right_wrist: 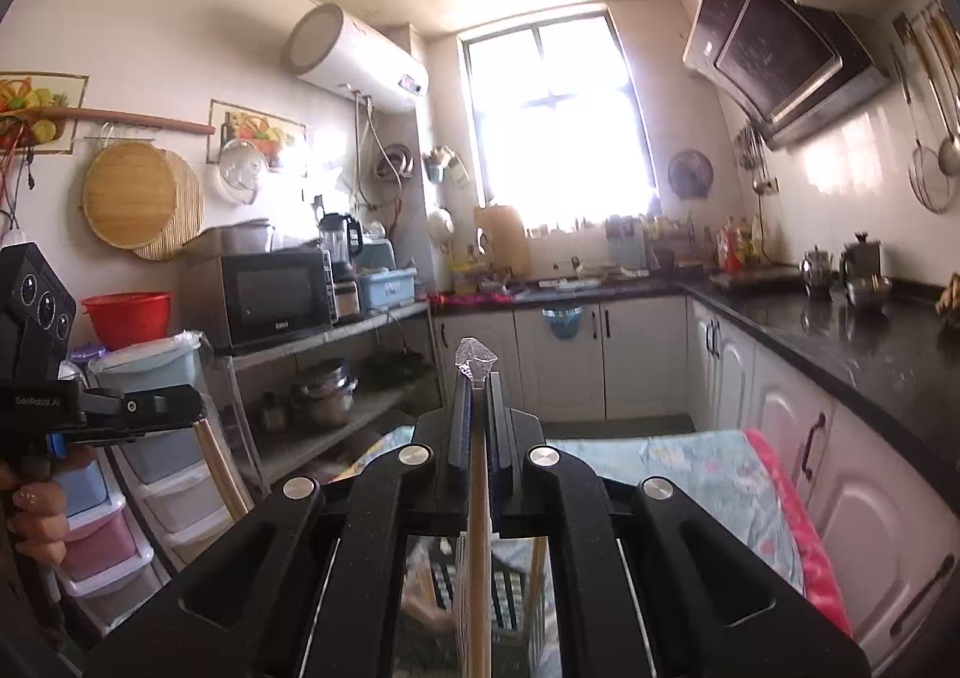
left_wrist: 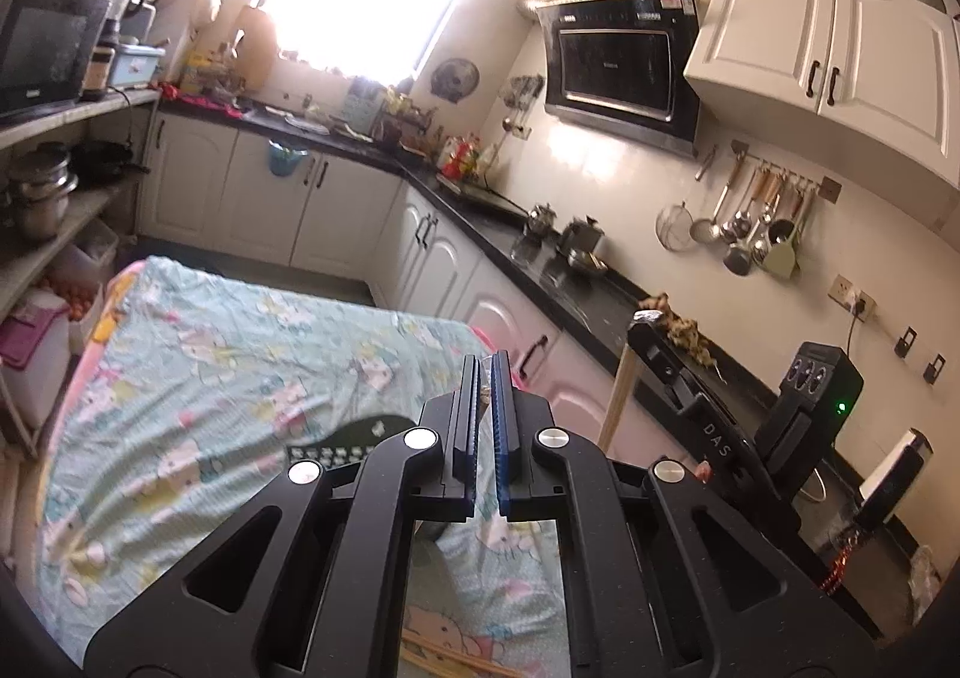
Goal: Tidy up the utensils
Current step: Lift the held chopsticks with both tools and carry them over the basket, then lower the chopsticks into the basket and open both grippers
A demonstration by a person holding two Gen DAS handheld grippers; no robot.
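Note:
My right gripper is shut on a wooden chopstick in a clear wrapper. The wrapper's crumpled tip pokes out above the fingers and the stick runs down under them. In the left wrist view that right gripper is at the right, with its chopstick hanging below it. My left gripper is shut with a sliver of clear wrapper between its pads. In the right wrist view the left gripper grips another wooden chopstick that slants downward. A black perforated basket lies on the table beneath both grippers.
The table wears a light blue cartoon-print cloth. A black countertop with pots runs along the right over white cabinets. Open shelves with a microwave stand to the left. Ladles hang on a wall rail. A hand holds the left gripper's handle.

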